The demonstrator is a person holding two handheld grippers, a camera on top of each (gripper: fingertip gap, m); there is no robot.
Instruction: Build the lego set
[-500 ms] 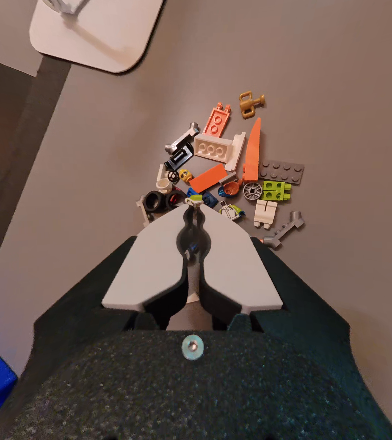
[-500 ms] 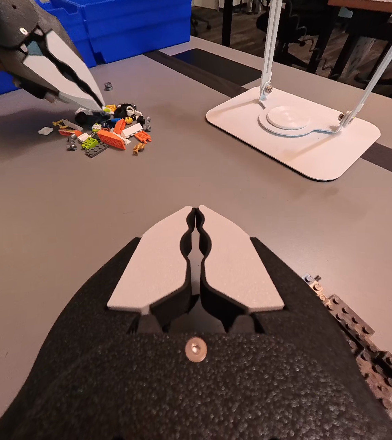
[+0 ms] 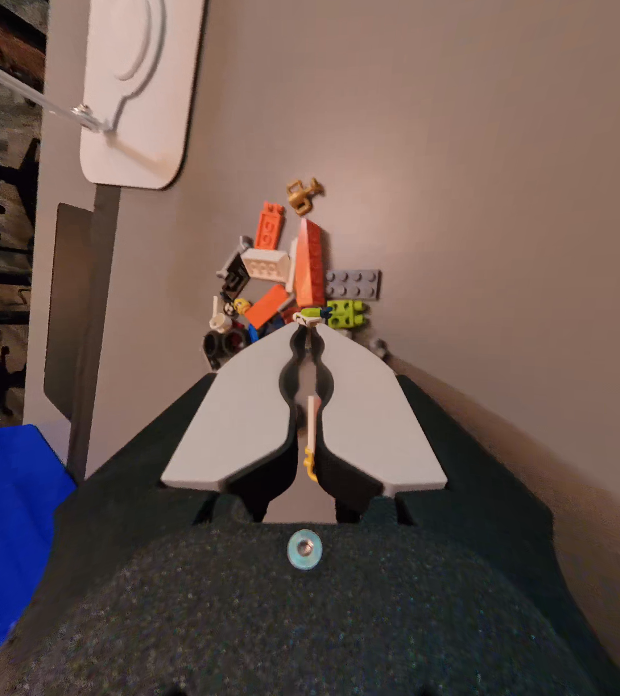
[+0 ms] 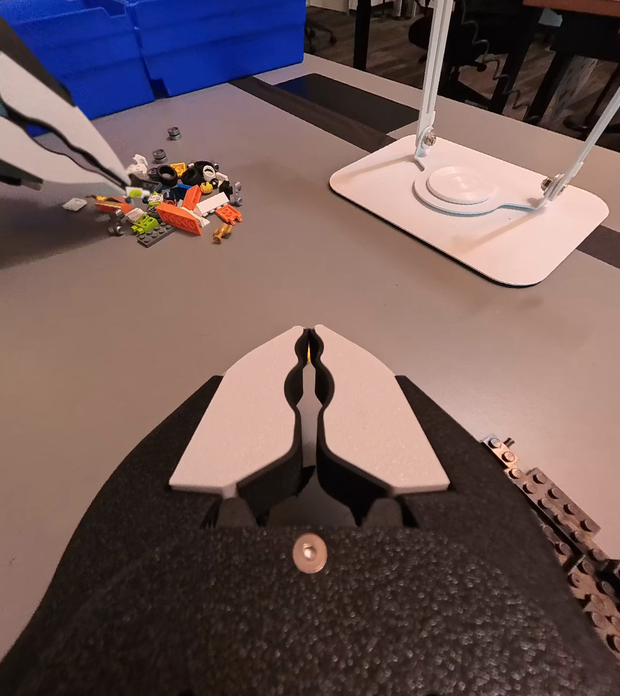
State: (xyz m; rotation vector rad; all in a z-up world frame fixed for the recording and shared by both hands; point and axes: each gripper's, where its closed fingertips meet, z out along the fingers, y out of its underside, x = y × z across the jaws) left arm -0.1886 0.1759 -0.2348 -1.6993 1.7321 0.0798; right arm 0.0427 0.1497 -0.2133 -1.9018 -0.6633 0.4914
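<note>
Lime-and-white plastic minifigure torso (image 3: 310,316) — pinched by left hand-held gripper (image 3: 307,328).

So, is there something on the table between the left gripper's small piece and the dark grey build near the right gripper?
Nothing visible. The left gripper holds a small lime and white piece over the pile; bare table runs to the dark build.

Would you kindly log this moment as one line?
left tool: shut on minifigure torso | right tool: shut, idle | loose-parts pile: on table
</note>
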